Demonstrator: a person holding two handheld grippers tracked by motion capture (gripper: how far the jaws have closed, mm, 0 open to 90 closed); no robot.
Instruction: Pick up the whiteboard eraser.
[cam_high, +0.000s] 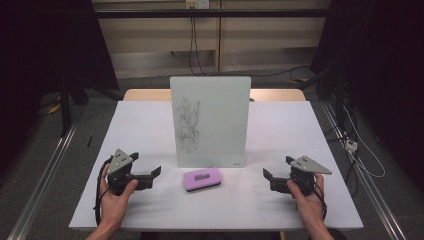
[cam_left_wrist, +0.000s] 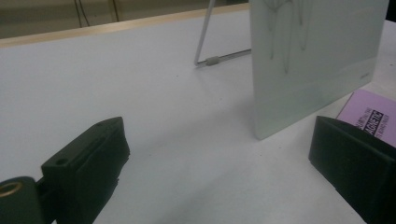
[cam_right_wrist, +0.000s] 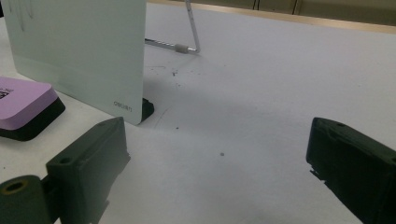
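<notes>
Starting position: both grippers, left (cam_high: 156, 172) and right (cam_high: 268, 175), rest wide open and empty, eraser (cam_high: 201, 179) between them; picking it up for the scribbled whiteboard (cam_high: 212, 120) comes next.

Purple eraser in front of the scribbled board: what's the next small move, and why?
Probably bring the left tongs rightward to straddle the purple eraser. Both tongs stand open with nothing between them, and the eraser lies flat on the table, untouched, just before the upright whiteboard, whose scribbles remain unwiped. The right tongs look slightly farther off, so either could serve.
</notes>
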